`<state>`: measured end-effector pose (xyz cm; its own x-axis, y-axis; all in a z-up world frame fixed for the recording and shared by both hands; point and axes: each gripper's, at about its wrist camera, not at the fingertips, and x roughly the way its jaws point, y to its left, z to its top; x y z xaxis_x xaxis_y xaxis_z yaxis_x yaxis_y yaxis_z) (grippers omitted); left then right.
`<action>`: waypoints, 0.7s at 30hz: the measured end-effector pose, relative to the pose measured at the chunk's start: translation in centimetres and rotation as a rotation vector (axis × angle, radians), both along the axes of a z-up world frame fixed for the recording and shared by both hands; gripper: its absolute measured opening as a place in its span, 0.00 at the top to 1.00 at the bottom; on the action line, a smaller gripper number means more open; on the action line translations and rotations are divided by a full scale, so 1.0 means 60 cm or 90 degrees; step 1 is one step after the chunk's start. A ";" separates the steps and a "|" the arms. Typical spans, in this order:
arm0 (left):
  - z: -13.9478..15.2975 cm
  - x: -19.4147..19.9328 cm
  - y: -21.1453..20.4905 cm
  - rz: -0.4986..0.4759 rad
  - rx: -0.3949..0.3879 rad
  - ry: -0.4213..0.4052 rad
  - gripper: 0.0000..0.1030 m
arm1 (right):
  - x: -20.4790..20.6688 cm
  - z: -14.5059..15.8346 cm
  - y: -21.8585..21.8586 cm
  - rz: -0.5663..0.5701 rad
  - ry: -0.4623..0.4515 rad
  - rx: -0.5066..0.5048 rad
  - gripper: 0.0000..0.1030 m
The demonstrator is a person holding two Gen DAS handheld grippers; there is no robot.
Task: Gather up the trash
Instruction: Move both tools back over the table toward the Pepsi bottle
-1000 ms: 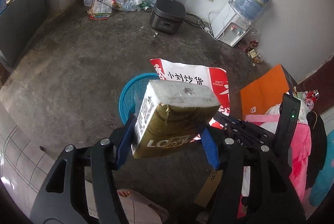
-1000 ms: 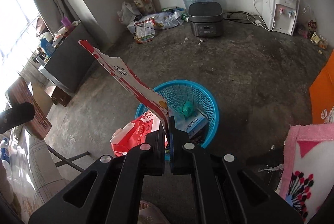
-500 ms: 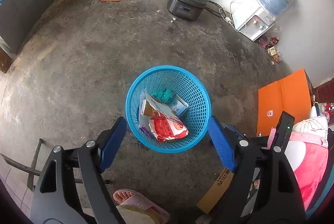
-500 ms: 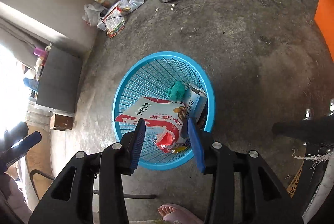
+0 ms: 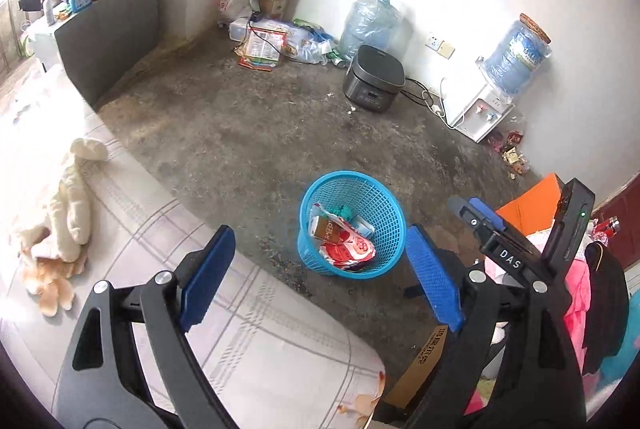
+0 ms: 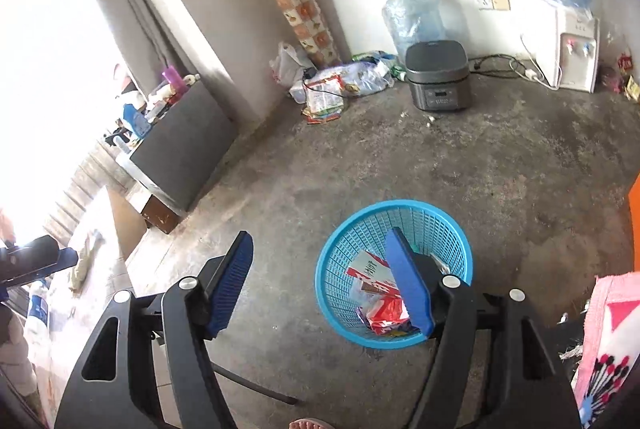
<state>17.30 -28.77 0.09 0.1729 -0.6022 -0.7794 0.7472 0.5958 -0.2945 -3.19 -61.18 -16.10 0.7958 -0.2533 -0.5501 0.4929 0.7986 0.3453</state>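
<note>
On the floor, centre of both views: blue basket (image 5: 352, 225) on bare concrete, holding the trash.
Trash: red-and-white snack bag (image 5: 346, 247) and brown carton (image 5: 323, 228) lie inside the basket with a small teal lump (image 5: 345, 212).
Left gripper (image 5: 320, 277): jaws opening, nothing between the blue pads; the basket sits beyond and between them, well clear.
Right gripper (image 6: 320, 285): jaws opening, nothing gripped; its right-side pad overlaps the basket in the lower centre of the frame, the bag showing just left of it.
Pose: both grippers angle downward toward the floor, above the basket.
Change, left: a second ago it clamped the brown carton; now the carton is in the basket and the gripper sits farther back, a checked bed cover (image 5: 248, 329) filling the lower left.
Change, right: a second ago it pinched the snack bag; now it has let go and the bag lies in the basket.
Far wall: rice cooker (image 5: 374, 79), water dispenser (image 5: 478, 109).
</note>
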 end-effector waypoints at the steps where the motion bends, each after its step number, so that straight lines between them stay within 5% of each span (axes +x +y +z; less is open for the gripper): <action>1: 0.009 0.005 0.038 0.023 -0.004 -0.012 0.20 | 0.002 0.016 0.019 0.016 -0.008 -0.021 0.20; 13: 0.049 0.011 0.497 0.375 -0.043 -0.087 0.20 | 0.090 0.093 0.210 0.256 -0.019 -0.032 0.17; 21: 0.044 -0.017 0.646 0.499 -0.052 -0.128 0.20 | 0.188 0.103 0.328 0.348 0.023 0.011 0.17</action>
